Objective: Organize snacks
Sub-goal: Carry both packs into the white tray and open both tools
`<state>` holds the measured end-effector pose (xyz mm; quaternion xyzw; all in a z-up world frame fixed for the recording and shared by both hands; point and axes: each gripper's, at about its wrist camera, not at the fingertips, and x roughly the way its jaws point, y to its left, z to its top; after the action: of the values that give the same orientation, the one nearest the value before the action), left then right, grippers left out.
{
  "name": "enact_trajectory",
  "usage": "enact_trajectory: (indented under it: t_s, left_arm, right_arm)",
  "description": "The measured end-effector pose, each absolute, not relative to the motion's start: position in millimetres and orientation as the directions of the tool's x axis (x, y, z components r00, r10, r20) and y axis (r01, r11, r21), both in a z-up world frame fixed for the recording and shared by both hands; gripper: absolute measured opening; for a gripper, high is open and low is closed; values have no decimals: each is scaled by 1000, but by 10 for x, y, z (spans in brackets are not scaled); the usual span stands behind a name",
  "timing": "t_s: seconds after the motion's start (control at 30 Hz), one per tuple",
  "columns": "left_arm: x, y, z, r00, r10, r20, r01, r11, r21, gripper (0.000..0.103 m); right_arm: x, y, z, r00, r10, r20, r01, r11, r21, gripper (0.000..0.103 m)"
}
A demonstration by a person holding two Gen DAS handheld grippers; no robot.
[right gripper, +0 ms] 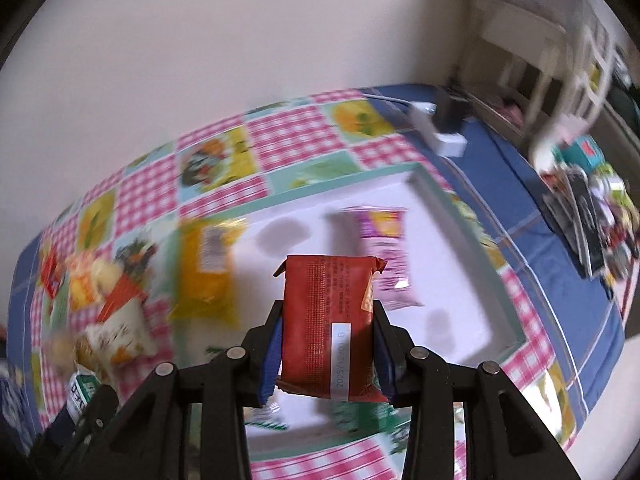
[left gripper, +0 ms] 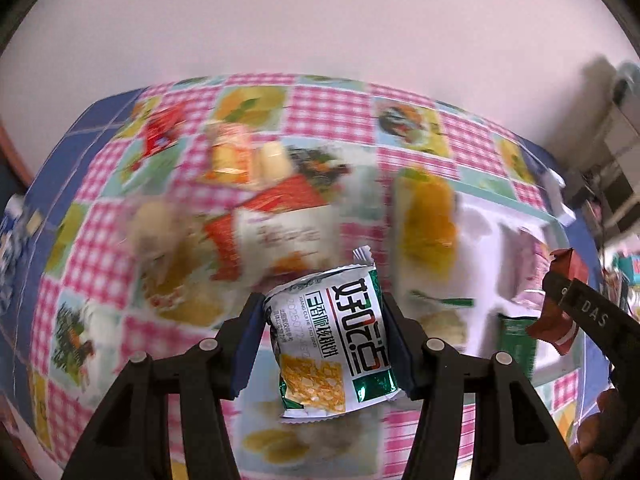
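Checkered bench (right gripper: 304,136) holds loose snacks left of the partly filled white tray (right gripper: 448,264), while the left tool (left gripper: 324,344) clamps a green-and-white packet (left gripper: 332,344) and the right tool (right gripper: 326,344) a red packet (right gripper: 326,320).

Left gripper (left gripper: 325,346) angled down, jaws clamped; right gripper (right gripper: 327,344) likewise, jaws clamped.

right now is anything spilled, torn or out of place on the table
Nothing looks spilled or torn. A loose pile of snack packs lies unsorted on the checked tablecloth beside the white tray, which holds a purple pack. Each gripper holds one intact pack: green-and-white left, red right.
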<state>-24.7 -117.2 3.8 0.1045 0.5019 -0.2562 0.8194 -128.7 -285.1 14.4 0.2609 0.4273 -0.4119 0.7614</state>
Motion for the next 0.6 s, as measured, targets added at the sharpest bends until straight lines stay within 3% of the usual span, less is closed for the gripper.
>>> enact_trajectory:
  t_s: [0.6]
  left_arm:
    - [-712, -2541, -255, 274, -360, -892, 763, 646, -26, 58]
  right_arm:
    - [-1951, -3582, -207, 137, -385, -913, 966, 257, 37, 42]
